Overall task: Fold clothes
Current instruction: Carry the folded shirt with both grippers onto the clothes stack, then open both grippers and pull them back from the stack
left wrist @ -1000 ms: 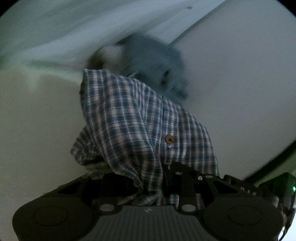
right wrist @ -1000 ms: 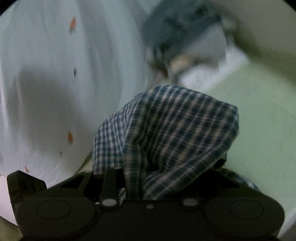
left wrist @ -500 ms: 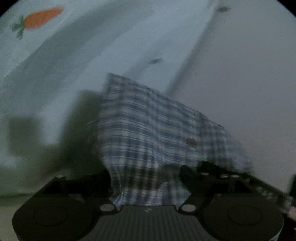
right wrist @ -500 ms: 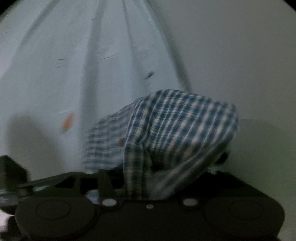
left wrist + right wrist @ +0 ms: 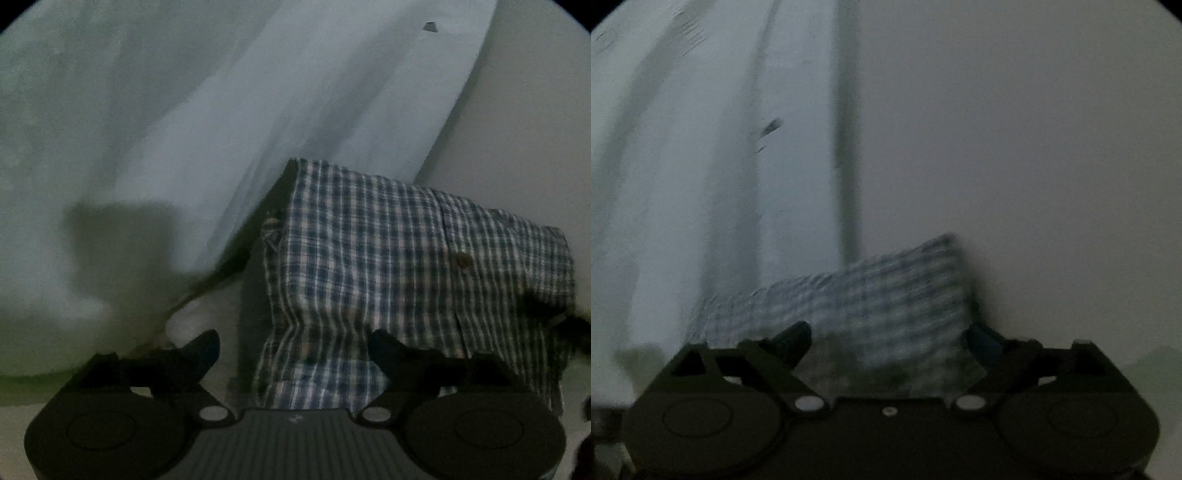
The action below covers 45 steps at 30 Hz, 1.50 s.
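A blue and white plaid shirt with a brown button lies draped between and over my left gripper's fingers. My left gripper stands open, the cloth loose between its spread fingers. In the right wrist view the same plaid shirt is blurred and lies between the fingers of my right gripper, which is also open. Both grippers point at a pale wall and a white curtain.
A white curtain hangs at the left with a pale wall to its right. In the right wrist view the curtain and the wall meet at a grey vertical edge. The light is dim.
Both grippers have opened; their fingers were shut on the plaid shirt earlier. The shirt has dropped lower in both views and now hangs loose. The views have swung toward the curtain and wall.
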{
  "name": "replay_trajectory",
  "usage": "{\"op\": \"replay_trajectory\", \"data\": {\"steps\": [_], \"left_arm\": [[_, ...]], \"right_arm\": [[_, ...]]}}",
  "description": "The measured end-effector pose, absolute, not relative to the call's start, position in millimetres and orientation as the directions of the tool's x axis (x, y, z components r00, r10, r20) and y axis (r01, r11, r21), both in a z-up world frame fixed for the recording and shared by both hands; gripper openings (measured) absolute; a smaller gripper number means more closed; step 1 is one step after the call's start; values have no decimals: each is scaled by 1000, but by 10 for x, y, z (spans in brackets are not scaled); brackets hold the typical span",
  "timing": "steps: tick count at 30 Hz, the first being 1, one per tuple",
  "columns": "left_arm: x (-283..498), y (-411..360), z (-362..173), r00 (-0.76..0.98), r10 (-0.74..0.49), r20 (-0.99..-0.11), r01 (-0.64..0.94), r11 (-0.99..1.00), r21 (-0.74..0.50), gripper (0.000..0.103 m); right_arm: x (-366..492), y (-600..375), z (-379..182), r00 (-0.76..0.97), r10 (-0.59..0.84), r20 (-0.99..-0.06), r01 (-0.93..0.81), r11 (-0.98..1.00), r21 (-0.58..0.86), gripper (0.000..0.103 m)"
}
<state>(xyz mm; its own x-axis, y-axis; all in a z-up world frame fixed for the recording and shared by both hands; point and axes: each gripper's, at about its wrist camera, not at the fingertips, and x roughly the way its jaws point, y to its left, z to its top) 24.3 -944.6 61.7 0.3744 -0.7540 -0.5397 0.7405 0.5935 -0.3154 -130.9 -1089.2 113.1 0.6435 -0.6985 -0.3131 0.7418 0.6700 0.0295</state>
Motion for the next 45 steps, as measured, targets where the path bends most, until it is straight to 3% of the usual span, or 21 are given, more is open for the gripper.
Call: {"op": "replay_trajectory", "data": {"steps": [3, 9, 15, 21, 28, 36, 45], "left_arm": [[98, -9287, 719, 370, -765, -526, 758, 577, -306, 103], [-155, -8867, 815, 387, -779, -494, 771, 567, -289, 103], [-565, -8347, 808, 380, -786, -488, 768, 562, -307, 103], [-1002, -7832, 733, 385, -775, -501, 769, 569, -291, 103], [-1505, -7401, 438, 339, -762, -552, 815, 531, -231, 103], [-1991, -6982, 33, 297, -713, -636, 837, 515, -185, 103], [-2095, -6918, 62, 307, -739, -600, 863, 481, -151, 103]], "right_arm": [[-1190, -10953, 987, 609, -671, -424, 753, 657, 40, 99], [-1456, -10566, 944, 638, -660, -397, 753, 643, 142, 103], [-1821, -9965, 852, 653, -666, -360, 741, 661, 121, 103], [-2497, -9306, 612, 659, -642, -392, 737, 655, 166, 103], [-3215, -8701, 244, 609, -651, -453, 764, 634, 117, 103], [-3909, -8325, -75, 583, -619, -527, 788, 588, 181, 103], [-4084, -8152, -123, 592, -613, -523, 782, 594, 189, 103]]}}
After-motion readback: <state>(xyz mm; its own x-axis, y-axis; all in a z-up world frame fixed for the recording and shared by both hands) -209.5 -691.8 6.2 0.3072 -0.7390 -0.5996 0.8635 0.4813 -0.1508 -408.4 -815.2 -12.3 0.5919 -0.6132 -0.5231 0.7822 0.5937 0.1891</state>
